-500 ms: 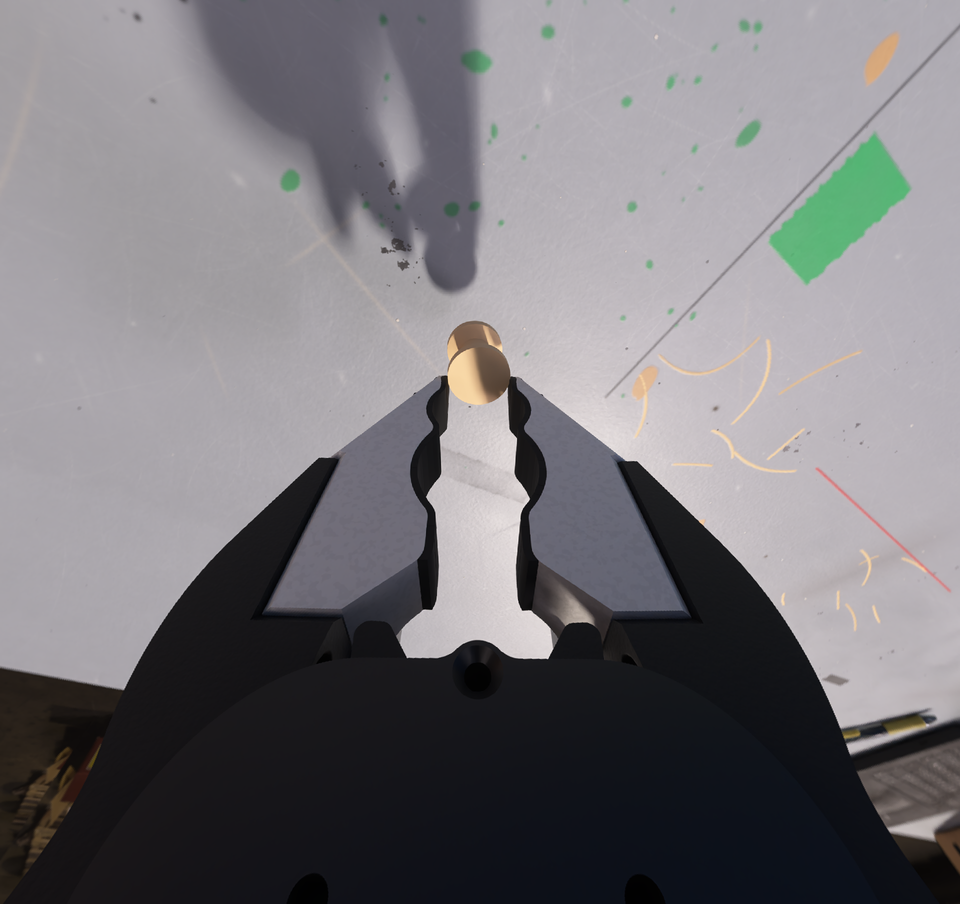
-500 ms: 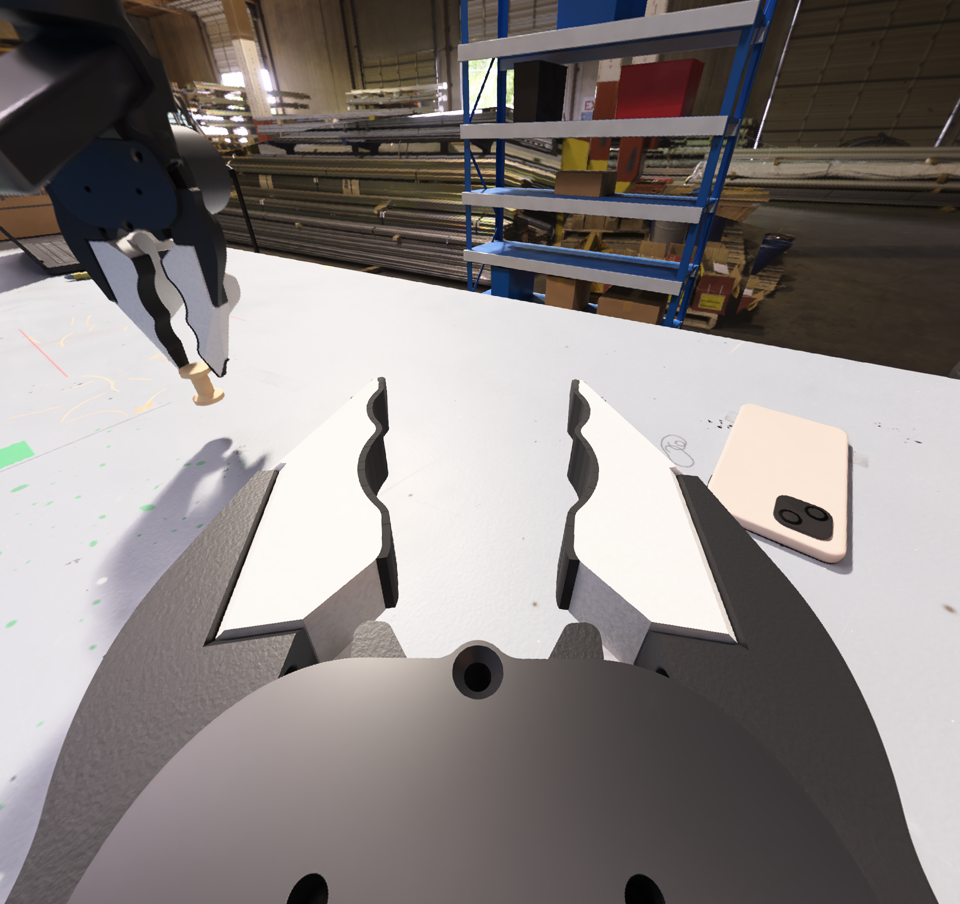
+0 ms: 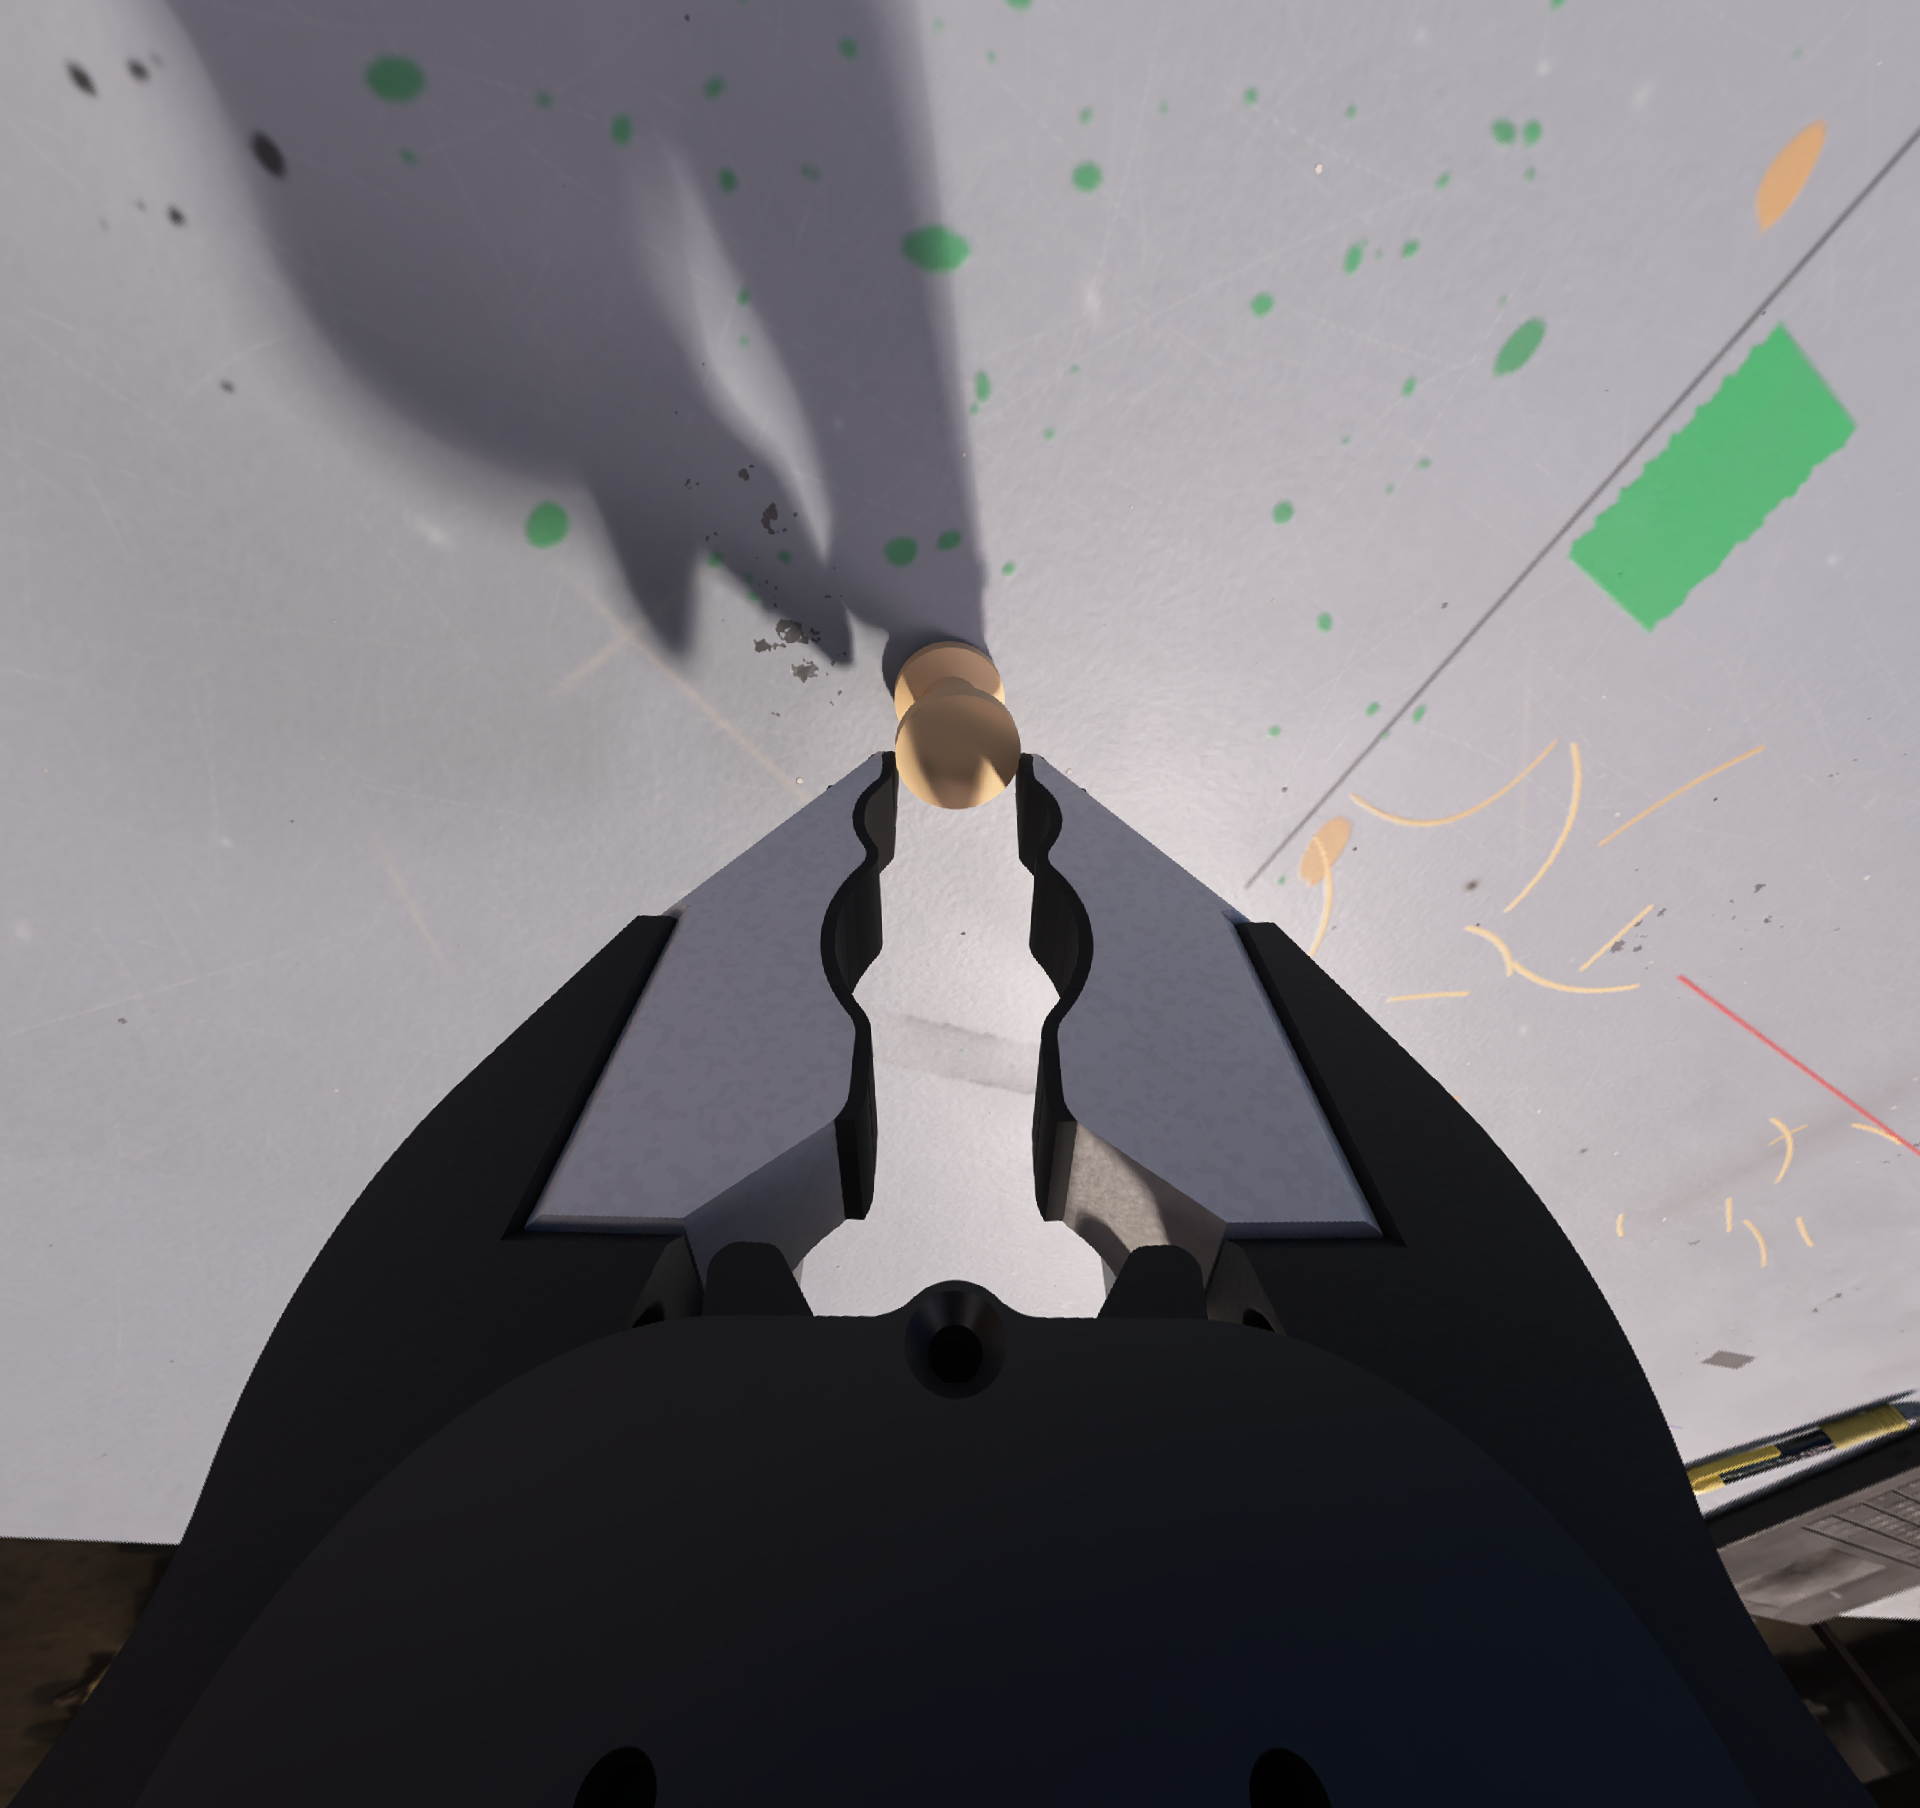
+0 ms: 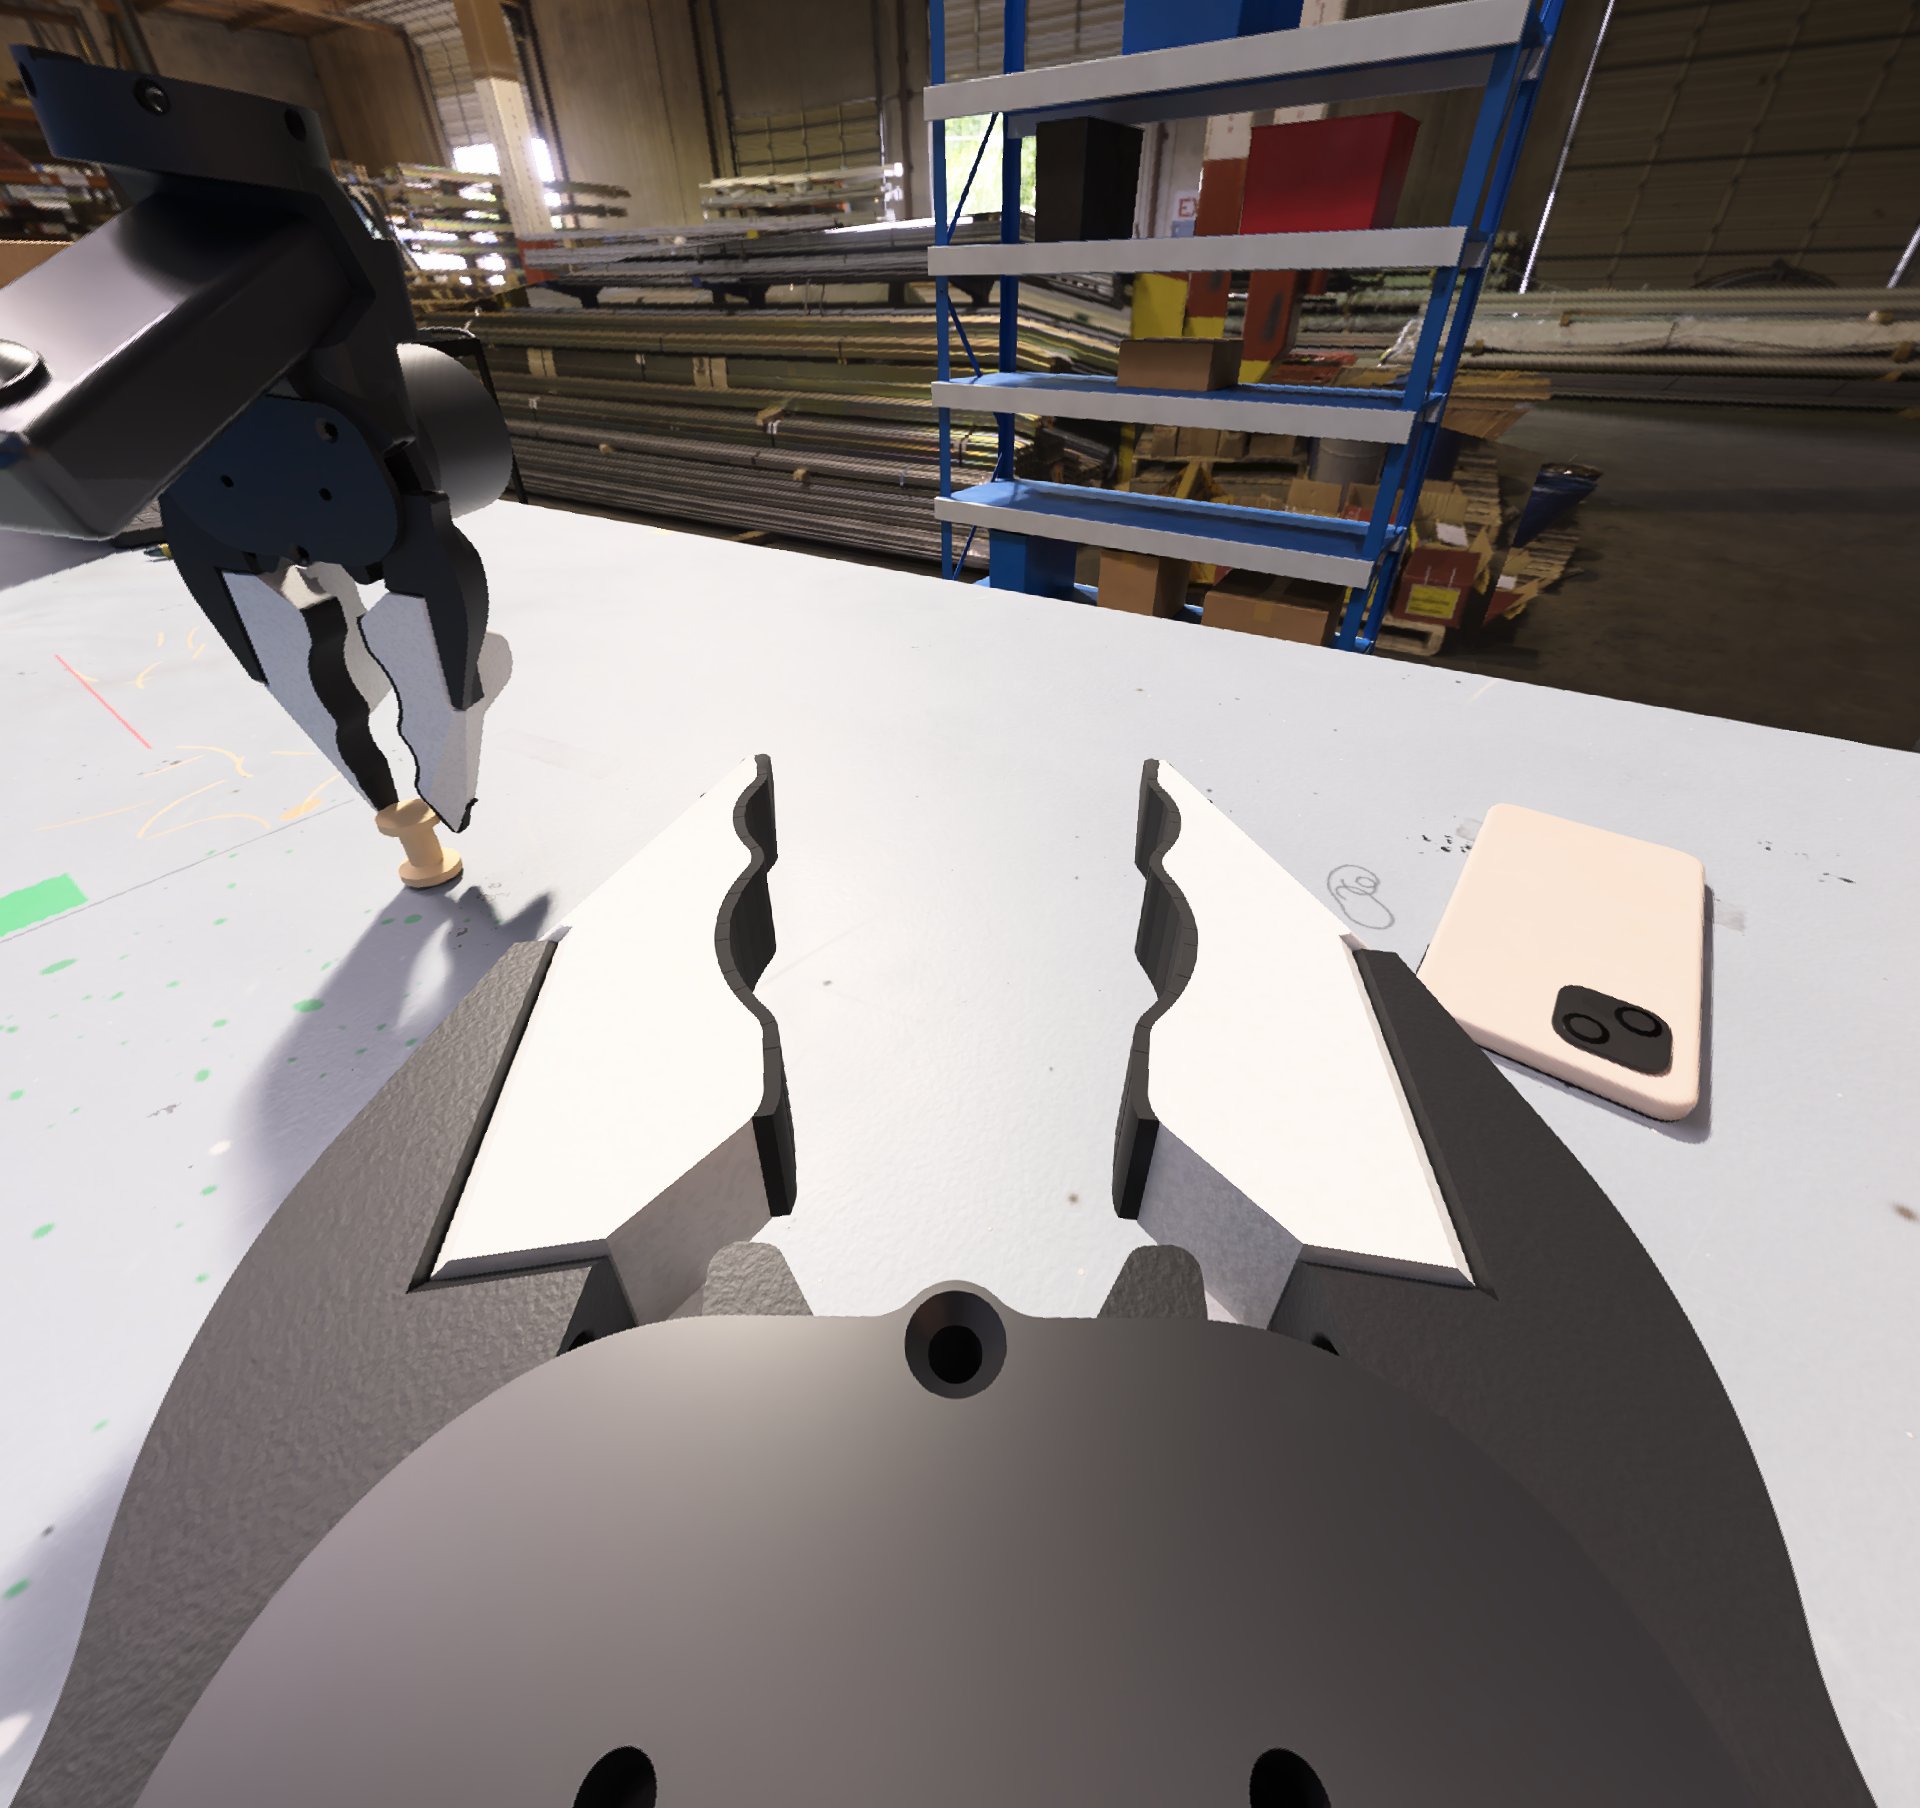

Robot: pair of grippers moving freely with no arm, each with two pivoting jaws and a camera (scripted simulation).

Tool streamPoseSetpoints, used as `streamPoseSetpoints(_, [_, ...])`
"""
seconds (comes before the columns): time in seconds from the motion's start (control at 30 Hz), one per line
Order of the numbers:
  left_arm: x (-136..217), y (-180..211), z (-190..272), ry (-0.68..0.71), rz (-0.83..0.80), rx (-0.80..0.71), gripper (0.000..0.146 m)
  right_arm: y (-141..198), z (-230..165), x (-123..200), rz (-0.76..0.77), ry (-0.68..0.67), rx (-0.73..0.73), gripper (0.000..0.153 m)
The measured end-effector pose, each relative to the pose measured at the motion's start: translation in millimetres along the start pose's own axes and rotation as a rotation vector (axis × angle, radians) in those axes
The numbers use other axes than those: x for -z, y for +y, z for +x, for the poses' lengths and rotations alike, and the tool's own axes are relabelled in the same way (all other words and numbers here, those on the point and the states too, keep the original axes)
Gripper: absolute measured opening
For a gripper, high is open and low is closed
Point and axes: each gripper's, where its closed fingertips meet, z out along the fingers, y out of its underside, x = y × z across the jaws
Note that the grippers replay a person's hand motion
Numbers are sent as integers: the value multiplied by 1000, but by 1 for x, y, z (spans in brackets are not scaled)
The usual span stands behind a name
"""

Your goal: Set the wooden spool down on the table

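The table point(image 3: 312, 823) is pale grey, speckled green, with orange squiggles, a red line and a green patch point(image 3: 1714, 475). The spool point(image 3: 954, 756) is tan. The phone point(image 4: 1579, 948) is pale pink with a black camera block.

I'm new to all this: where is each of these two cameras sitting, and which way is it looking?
Left wrist view: sits on the left gripper, looking steeply down its two dark fingers at the paint-flecked table; the fingertips pinch the wooden spool.
Right wrist view: sits on the right gripper, looking forward across the table toward blue shelves; its own white fingers stand wide apart, with a pink phone lying to the right.
Shared: both show the spool, the left gripper and the green patch.
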Motion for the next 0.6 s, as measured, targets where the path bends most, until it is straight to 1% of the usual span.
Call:
streamPoseSetpoints(0.27, [4, -5, 0, 7, -5, 14, 22, 1, -1, 0, -6, -4, 1, 70])
streamPoseSetpoints(0.3, [3, -6, 1, 12, -5, 21, 24, 1, -1, 0, -6, -4, 0, 70])
streamPoseSetpoints(0.47, [-3, -11, 4, 22, -5, 100, 31, 1, -1, 1, -6, -5, 0, 70])
streamPoseSetpoints(0.6, [-7, -8, 3, 8, -8, 154, 32, 1, -2, 1, -5, -7, 2, 70])
